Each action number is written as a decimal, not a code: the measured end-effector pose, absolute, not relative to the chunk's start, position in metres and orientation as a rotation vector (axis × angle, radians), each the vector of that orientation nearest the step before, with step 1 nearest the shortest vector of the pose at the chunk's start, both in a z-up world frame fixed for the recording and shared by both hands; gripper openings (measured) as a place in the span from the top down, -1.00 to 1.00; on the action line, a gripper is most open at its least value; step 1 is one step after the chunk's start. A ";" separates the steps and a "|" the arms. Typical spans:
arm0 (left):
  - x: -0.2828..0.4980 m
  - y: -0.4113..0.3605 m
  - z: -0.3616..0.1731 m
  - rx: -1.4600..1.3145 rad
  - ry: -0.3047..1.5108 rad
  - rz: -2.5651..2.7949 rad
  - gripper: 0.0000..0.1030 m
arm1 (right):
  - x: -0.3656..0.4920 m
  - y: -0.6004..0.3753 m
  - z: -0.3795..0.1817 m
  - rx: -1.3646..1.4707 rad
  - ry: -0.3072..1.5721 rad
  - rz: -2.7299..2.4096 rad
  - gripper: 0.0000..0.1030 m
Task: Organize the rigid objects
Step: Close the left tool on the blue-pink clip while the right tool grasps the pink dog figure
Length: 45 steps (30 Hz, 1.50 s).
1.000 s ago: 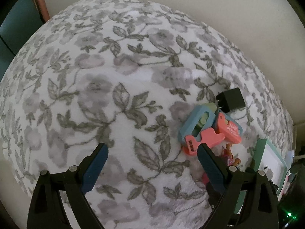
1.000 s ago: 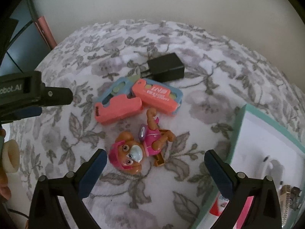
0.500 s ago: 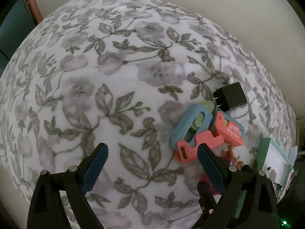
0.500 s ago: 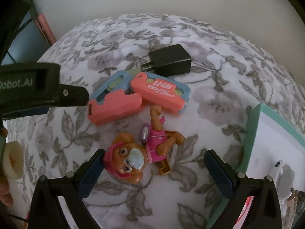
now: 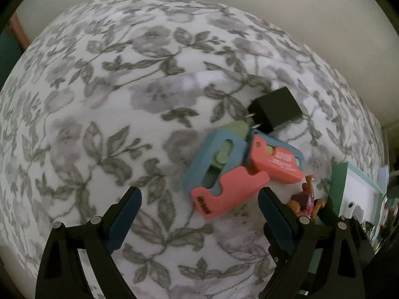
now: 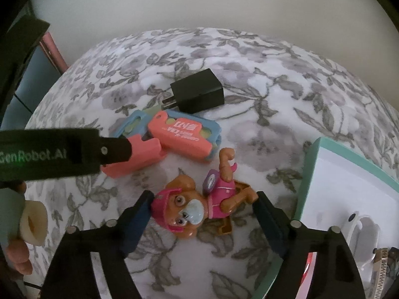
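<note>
A brown puppy toy (image 6: 199, 206) in a pink suit lies on the floral cloth (image 6: 274, 94), between the open fingers of my right gripper (image 6: 202, 200); whether the pads touch it I cannot tell. Behind it lie a pink and blue plastic tool (image 6: 174, 139) and a black charger (image 6: 199, 92). My left gripper (image 5: 199, 196) is open and empty, with the pink and blue tool (image 5: 232, 172) just ahead of its right finger. The charger (image 5: 276, 109) lies beyond the tool, and part of the puppy toy (image 5: 306, 199) shows at the right.
A teal-edged white box (image 6: 349, 174) stands at the right with a white item and a watch band inside; it also shows in the left view (image 5: 354, 189). The left gripper's body (image 6: 62, 154) reaches in from the left of the right view. A wall rises behind.
My right gripper has moved forward and down so its open fingers now flank the puppy toy. My left gripper has moved closer to the pink and blue tool.
</note>
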<state>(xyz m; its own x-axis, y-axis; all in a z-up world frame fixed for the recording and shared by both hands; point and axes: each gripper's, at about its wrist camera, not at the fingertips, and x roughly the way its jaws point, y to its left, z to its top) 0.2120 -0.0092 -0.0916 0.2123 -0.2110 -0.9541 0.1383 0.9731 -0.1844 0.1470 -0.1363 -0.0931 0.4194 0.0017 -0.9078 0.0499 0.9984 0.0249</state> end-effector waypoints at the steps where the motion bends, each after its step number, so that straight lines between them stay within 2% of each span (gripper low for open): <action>1: 0.213 -0.013 -0.093 -0.055 1.336 -0.249 -0.84 | 0.147 -0.136 -0.093 0.052 1.139 -0.028 -0.58; 16: 0.221 -0.050 -0.114 -0.048 1.298 -0.296 -0.83 | 0.148 -0.136 -0.093 0.049 1.149 -0.022 -0.58; 17: 0.221 -0.051 -0.114 -0.050 1.290 -0.298 -0.82 | 0.148 -0.136 -0.093 0.050 1.149 -0.021 -0.58; 19: 0.218 -0.047 -0.113 -0.064 1.282 -0.304 -0.62 | 0.148 -0.136 -0.093 0.048 1.150 -0.022 -0.58; 20: 0.218 -0.046 -0.112 -0.064 1.280 -0.305 -0.58 | 0.148 -0.136 -0.093 0.048 1.150 -0.022 -0.58; 28: 0.219 -0.039 -0.108 -0.094 1.275 -0.310 -0.51 | 0.148 -0.136 -0.093 0.049 1.151 -0.023 -0.58; 45: 0.213 -0.007 -0.055 -0.151 1.174 -0.327 -0.50 | 0.144 -0.134 -0.074 0.045 1.118 -0.007 -0.57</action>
